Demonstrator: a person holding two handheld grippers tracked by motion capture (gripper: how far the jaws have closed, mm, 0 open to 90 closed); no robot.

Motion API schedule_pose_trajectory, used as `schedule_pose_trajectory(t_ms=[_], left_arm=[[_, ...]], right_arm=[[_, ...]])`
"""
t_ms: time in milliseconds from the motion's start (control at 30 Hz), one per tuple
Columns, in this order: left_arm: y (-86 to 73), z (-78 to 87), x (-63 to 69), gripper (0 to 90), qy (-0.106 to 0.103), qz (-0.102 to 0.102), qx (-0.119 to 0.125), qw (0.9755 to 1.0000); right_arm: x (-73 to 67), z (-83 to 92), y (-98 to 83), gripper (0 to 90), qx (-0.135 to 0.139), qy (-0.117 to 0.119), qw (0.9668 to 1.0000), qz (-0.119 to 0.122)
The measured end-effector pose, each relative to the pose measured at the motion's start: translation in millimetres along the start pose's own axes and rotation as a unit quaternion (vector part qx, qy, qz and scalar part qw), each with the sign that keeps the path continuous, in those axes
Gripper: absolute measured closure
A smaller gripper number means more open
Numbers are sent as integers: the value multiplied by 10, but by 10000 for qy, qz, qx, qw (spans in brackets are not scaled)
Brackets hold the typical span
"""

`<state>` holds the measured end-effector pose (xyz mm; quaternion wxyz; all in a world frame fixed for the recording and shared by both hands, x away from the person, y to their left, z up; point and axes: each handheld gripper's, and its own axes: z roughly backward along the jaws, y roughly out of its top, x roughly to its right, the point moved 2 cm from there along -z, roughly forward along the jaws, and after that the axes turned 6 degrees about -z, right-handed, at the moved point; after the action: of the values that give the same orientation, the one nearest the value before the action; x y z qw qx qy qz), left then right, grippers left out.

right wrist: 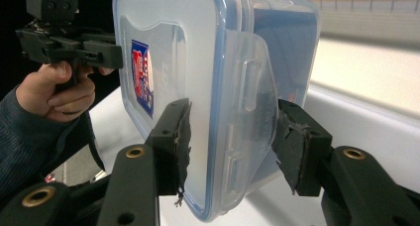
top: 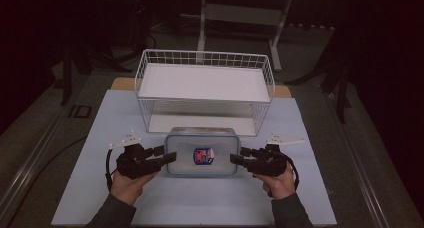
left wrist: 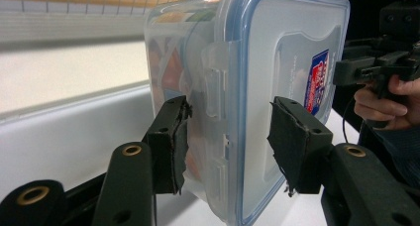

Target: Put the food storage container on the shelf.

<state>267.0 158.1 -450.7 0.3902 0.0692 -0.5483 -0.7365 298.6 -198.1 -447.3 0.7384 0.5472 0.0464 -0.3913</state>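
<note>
Each hand-held gripper, left (top: 170,157) and right (top: 236,159), pinches an end of the lidded box (top: 202,151) (latches there); uneven lifting could tilt or drop it.

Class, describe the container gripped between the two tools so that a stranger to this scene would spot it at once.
On the pale blue mat, find the white wire basket; directly in front of it is a clear plastic box. A left tool and a right tool clamp its two ends. Its blue-rimmed snap lid and red-and-blue sticker mark it out.
</note>
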Motion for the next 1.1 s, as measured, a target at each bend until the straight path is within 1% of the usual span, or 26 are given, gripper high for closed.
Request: schedule_pose_trajectory(t_ms=[33, 67, 100, 133, 167, 200, 267, 433, 467, 500, 533, 567, 633, 667, 700, 733, 833, 1000, 1033, 1067, 1100], left_arm=[[49, 8, 10, 502, -5, -38, 21, 10000], [49, 8, 10, 502, -5, -38, 21, 10000], [118, 22, 27, 502, 4, -86, 66, 9999], [118, 22, 27, 502, 4, -86, 66, 9999], [187, 37, 43, 502, 27, -139, 106, 9998], [219, 46, 48, 502, 29, -161, 115, 9998], [289, 67, 58, 502, 45, -225, 169, 9996], [460, 124, 64, 502, 34, -327, 343, 9989], [504, 138, 66, 502, 33, -345, 375, 9987], [504, 138, 66, 502, 33, -345, 375, 9987], [603, 175, 72, 502, 60, -424, 449, 9981], [603, 175, 72, 502, 60, -424, 449, 9981], [671, 196, 79, 502, 78, -469, 489, 9977], [730, 214, 89, 502, 89, -515, 519, 9973], [730, 214, 89, 502, 89, -515, 519, 9973], [782, 229, 96, 502, 99, -560, 543, 9969], [830, 240, 100, 502, 96, -581, 594, 9965], [982, 247, 104, 502, 111, -672, 657, 9955], [982, 247, 104, 502, 111, -672, 657, 9955], [1043, 250, 104, 502, 118, -702, 706, 9950], [1043, 250, 104, 503, 118, -702, 706, 9950]], right_arm=[[-11, 14, 27, 506, 26, -8, 10000, 32], [-11, 14, 27, 506, 26, -8, 10000, 32], [-31, 40, 77, 506, 98, -2, 9999, 55], [-31, 40, 77, 506, 98, -2, 9999, 55], [-37, 50, 97, 506, 120, 1, 9999, 61], [-52, 69, 147, 506, 191, 16, 9998, 69], [-68, 86, 196, 506, 230, 18, 9997, 104], [-161, 146, 409, 506, 373, -14, 9989, 281], [-173, 152, 440, 506, 383, -17, 9988, 295], [-173, 152, 440, 506, 383, -17, 9988, 295], [-210, 166, 546, 505, 443, -10, 9983, 369], [-210, 166, 546, 505, 443, -10, 9983, 369], [-230, 177, 602, 505, 485, 4, 9981, 391], [-247, 189, 649, 506, 532, 14, 9977, 420], [-247, 189, 649, 506, 532, 14, 9977, 420], [-260, 202, 687, 505, 575, 29, 9974, 428], [-278, 219, 738, 506, 641, 32, 9970, 437], [-284, 247, 837, 505, 709, 32, 9963, 490], [-286, 254, 862, 506, 721, 39, 9962, 484], [-286, 259, 889, 505, 741, 41, 9960, 493], [-286, 259, 889, 505, 741, 41, 9960, 493]])
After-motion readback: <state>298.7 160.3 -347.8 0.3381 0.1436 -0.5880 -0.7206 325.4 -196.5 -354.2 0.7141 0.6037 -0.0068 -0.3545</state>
